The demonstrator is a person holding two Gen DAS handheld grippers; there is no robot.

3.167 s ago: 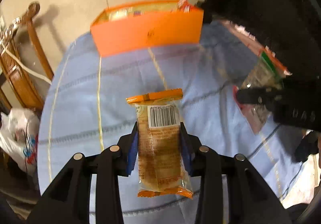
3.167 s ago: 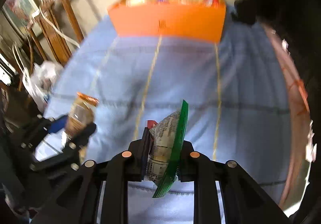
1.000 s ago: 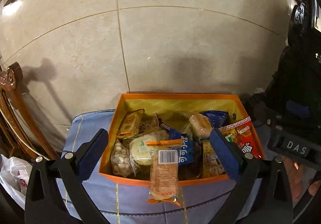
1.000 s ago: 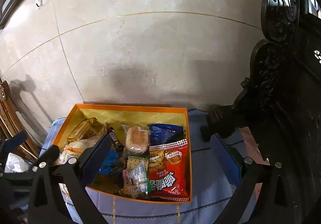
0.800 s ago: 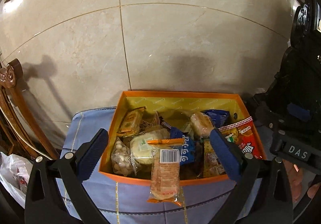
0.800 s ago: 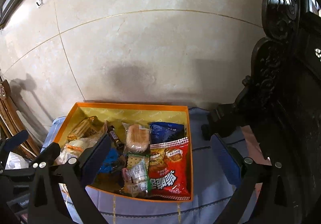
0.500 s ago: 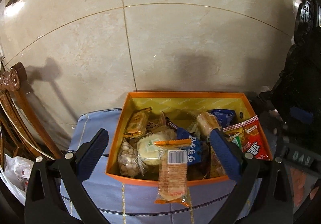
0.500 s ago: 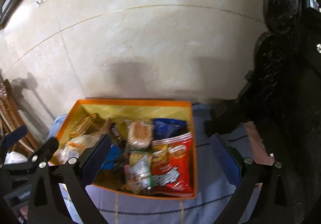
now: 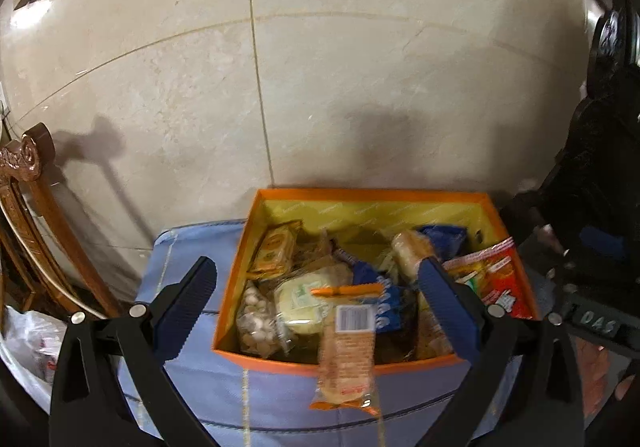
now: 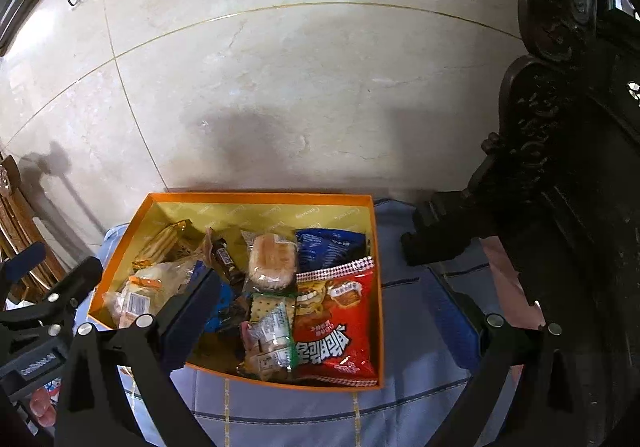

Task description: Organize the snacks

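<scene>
2 tongs, left tongs [image 9: 320, 295] and right tongs [image 10: 320, 303], hang spread and empty over orange box [image 9: 344, 363]; wafer packet [image 9: 347, 347] overhangs its front wall, so nudging it inside looks next.

Glossy marble-look wall [image 9: 360, 87]; matt cardboard box [image 10: 260, 199]; shiny plastic snack wrappers [image 10: 336, 323]; stitched cloth table cover [image 9: 192, 247].

An open orange cardboard box [image 10: 378, 287] sits on the desk's blue quilted cloth [image 10: 412, 399], backed against the beige marble wall [image 10: 300, 87] at 12 o'clock. In the box, a red crinkly chip bag [image 10: 338, 327] fills the 4 o'clock corner, a dark blue foil packet [image 10: 330, 247] behind it. A clear-wrapped cake with an orange seal [image 9: 348, 343] overhangs the front rim at 6 o'clock. A carved brown wooden chair [image 9: 28, 215] stands at 9 o'clock of the desk.
</scene>
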